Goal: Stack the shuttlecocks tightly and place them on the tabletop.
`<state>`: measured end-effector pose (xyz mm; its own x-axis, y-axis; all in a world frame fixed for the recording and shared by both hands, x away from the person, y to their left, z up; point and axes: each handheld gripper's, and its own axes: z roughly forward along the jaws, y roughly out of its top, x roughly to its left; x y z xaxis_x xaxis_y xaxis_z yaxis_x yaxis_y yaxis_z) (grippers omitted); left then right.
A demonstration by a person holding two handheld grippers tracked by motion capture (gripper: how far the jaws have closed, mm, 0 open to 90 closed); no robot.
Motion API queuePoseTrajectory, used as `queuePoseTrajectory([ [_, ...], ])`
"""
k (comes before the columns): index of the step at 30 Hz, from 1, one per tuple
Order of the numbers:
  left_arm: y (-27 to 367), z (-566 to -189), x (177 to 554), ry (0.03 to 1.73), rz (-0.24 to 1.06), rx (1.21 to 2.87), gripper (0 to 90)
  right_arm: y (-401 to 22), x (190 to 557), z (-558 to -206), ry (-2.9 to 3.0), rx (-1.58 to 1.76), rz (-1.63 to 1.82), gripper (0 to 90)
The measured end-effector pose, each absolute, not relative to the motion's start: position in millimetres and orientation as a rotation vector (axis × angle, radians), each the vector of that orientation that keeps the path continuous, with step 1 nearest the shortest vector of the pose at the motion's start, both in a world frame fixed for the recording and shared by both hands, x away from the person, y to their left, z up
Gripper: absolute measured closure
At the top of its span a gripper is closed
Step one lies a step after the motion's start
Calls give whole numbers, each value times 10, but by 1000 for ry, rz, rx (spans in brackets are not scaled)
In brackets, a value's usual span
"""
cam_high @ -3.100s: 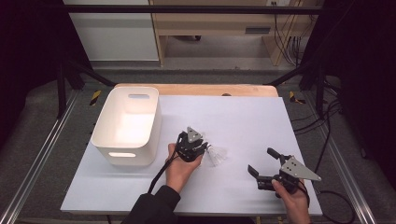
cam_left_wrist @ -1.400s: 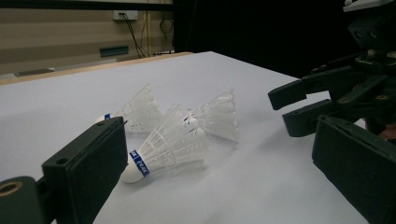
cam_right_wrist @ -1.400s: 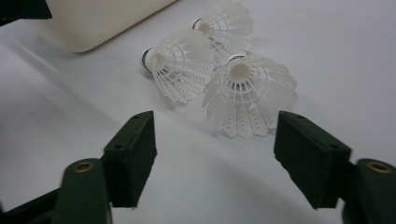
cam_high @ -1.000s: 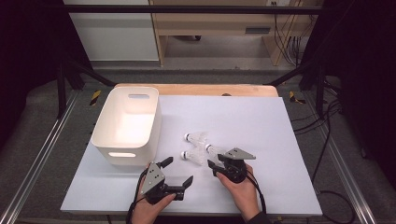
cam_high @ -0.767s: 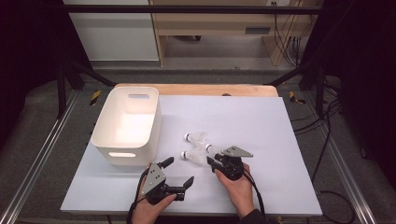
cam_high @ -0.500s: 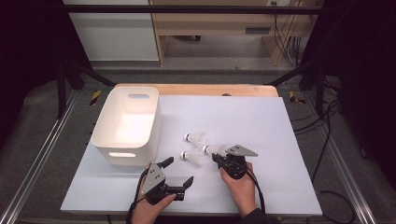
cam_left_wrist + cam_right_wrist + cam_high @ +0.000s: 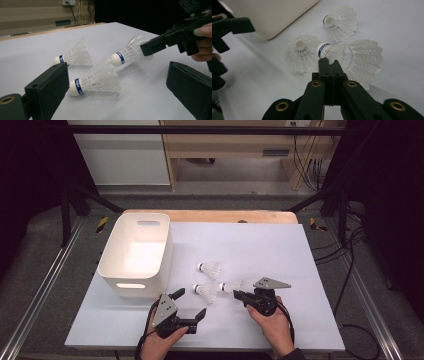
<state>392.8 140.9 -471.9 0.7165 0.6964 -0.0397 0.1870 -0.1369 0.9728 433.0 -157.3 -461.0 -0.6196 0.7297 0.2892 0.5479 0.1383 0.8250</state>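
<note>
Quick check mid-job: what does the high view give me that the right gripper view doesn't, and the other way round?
High view adds: the white bin open on top with nothing visible inside, both hands, and the left gripper with jaws spread open.
Right gripper view adds: the right gripper shut on the feather skirt of the held shuttlecock, just behind its blue-banded cork.
Both share: all three shuttlecocks, the two loose shuttlecocks lying on the white table near the bin.

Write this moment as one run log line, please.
right gripper: shut on white feathered shuttlecock, lifted | left gripper: open, idle | white plastic bin: empty
</note>
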Motion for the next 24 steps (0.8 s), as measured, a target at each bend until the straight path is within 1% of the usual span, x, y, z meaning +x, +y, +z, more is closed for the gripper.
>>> queuePoseTrajectory([
  [4,1409,-4727,3932,720,510,1689,45,-1511,4293,-4600,2261,1233,1534,900],
  [14,1399,-4730,3929,719,504,1694,46,-1259,4556,-4723,2340,1221,1581,900],
  [24,1380,-4731,3920,717,502,1697,48,-1214,4723,-4803,2371,1226,1602,900],
])
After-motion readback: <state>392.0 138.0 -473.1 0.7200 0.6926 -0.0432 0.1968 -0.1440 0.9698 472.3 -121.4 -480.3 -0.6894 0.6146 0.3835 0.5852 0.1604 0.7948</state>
